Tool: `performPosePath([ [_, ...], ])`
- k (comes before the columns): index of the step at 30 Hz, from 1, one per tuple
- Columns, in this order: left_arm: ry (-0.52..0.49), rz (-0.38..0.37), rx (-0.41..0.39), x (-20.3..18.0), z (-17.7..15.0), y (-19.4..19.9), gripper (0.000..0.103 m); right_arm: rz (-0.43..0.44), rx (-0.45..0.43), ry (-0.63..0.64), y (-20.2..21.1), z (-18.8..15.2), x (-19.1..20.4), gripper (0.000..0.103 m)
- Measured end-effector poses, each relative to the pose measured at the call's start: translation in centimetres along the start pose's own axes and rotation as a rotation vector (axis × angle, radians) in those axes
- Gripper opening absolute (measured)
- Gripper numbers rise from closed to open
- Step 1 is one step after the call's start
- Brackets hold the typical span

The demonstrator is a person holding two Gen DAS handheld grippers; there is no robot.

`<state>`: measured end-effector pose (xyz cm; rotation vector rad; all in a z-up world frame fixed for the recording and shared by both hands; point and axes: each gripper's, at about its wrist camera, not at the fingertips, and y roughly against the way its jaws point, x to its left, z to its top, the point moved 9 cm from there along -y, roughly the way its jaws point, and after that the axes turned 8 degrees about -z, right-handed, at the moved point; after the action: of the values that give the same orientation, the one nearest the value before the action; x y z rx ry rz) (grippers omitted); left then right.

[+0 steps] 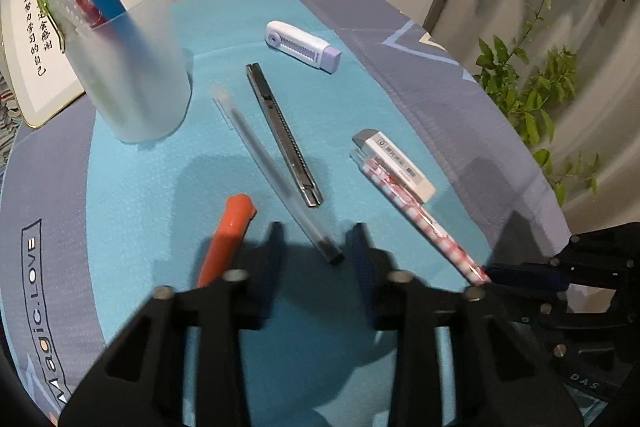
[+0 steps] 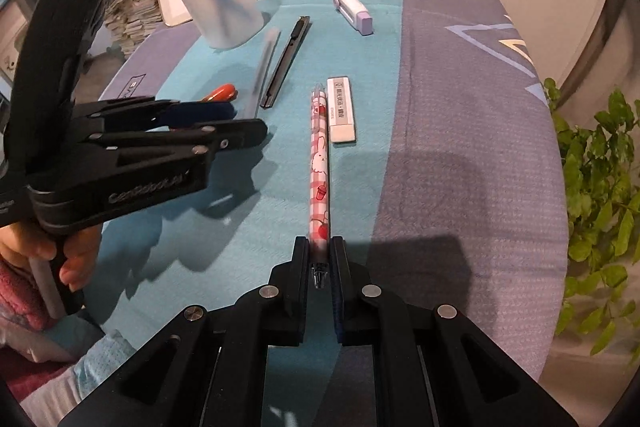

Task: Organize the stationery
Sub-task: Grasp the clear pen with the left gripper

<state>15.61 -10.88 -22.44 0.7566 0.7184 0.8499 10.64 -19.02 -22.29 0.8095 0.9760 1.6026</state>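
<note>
right gripper (image 2: 320, 259): jaws pinched on the pink checked pen (image 2: 319, 163) near its tip end; the pen lies on the teal cloth (image 2: 360, 167), far end just beside the white eraser (image 2: 341, 109).
left gripper (image 1: 318, 243): jaws spread, nothing between the pads; the dark end of the clear pen (image 1: 272, 167) lies between the fingers.
orange pen (image 1: 224, 235): just left of the left finger.
utility knife (image 1: 282, 133): beside the clear pen.
cup (image 1: 132, 67): upright, holds 3 or more pens.
lilac-capped white case (image 1: 302, 45): apart, far side.
</note>
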Motion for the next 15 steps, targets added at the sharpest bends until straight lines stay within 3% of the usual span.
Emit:
performPosePath([
  [4, 0.034, -0.058, 0.03, 0.3, -0.9, 0.5, 0.009, 0.003, 0.012, 0.017, -0.2, -0.5, 0.1, 0.01],
  [7, 0.042, -0.101, 0.083, 0.1, -3.3, 1.9, 0.008, 0.01, 0.032, 0.052, -0.2, -1.2, 0.4, 0.01],
  [12, -0.019, -0.103, 0.139, 0.1, -8.0, 4.7, 0.007, 0.059, 0.057, 0.119, 0.5, -2.4, 1.0, 0.01],
  [15, -0.048, -0.09, 0.16, 0.4, -9.4, 5.6, 0.008, 0.069, 0.024, 0.095, 0.9, -1.7, 0.5, 0.011],
])
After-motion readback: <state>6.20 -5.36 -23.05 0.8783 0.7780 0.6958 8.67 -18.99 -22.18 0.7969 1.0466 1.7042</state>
